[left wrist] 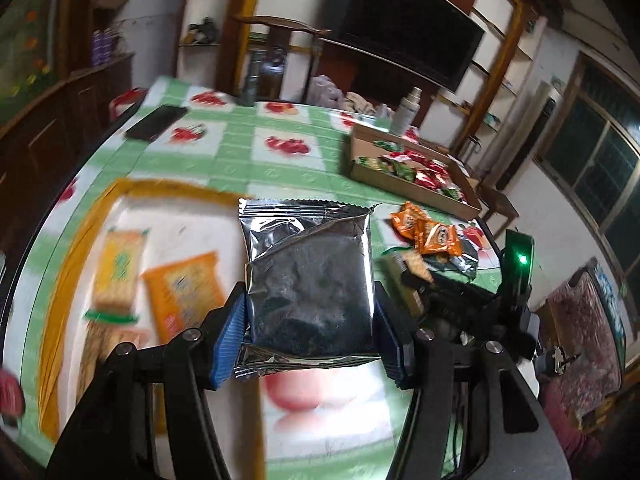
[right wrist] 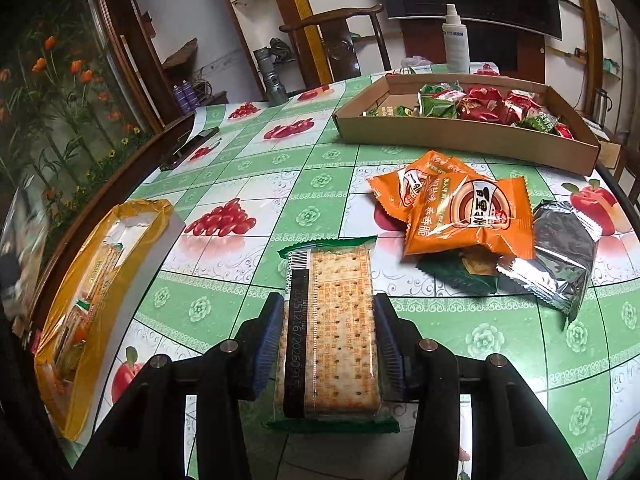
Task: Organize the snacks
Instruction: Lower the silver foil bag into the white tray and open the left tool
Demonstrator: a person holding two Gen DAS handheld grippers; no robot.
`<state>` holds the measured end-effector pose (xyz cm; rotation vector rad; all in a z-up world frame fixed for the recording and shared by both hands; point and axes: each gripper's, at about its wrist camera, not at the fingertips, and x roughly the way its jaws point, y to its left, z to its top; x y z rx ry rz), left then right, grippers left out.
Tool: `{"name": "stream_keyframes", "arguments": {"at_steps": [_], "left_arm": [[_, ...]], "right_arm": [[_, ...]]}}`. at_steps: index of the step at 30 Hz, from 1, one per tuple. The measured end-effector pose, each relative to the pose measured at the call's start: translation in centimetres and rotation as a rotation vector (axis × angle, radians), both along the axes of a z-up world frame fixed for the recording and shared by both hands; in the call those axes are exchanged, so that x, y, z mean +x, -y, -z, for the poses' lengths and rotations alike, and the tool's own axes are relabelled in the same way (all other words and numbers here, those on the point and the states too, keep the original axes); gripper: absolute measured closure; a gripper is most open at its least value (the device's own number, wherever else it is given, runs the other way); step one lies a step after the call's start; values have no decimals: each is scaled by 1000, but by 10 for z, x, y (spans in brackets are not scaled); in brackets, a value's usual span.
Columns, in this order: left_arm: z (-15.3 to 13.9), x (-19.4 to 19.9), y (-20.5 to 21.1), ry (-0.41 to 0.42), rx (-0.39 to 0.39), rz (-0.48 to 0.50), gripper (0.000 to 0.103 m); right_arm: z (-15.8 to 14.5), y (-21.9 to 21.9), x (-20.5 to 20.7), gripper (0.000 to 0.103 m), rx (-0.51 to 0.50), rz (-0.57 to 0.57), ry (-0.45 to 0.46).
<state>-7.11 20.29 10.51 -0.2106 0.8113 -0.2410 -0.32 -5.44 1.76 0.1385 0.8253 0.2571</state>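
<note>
My left gripper is shut on a silver-and-black foil snack packet, held above a white box lined with a yellow bag that holds cracker packs and an orange pack. My right gripper is shut on a clear cracker pack with green ends, held over the table. Orange snack packets, a green packet and another foil packet lie on the table ahead and to the right. The yellow-lined box shows at the left in the right wrist view.
A cardboard tray with red and green snack packets sits at the back right, with a spray bottle behind it. A dark phone lies at the table's left edge near a flashlight. A wooden chair stands behind the table.
</note>
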Motion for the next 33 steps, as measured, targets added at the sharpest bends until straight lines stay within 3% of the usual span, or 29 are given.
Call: {"name": "stream_keyframes", "arguments": {"at_steps": [10,27,33], "left_arm": [[22,-18,-46,-44,-90,-141,46],[37,-18,-66,-76,-39,-219,46],[38,-21,-75,-96,-82,-244,45]], "right_arm": [[2,5,4,56,19,14,-16],[5,6,5,56,24,19,-28],[5,6,5,56,25,20,-28]]}}
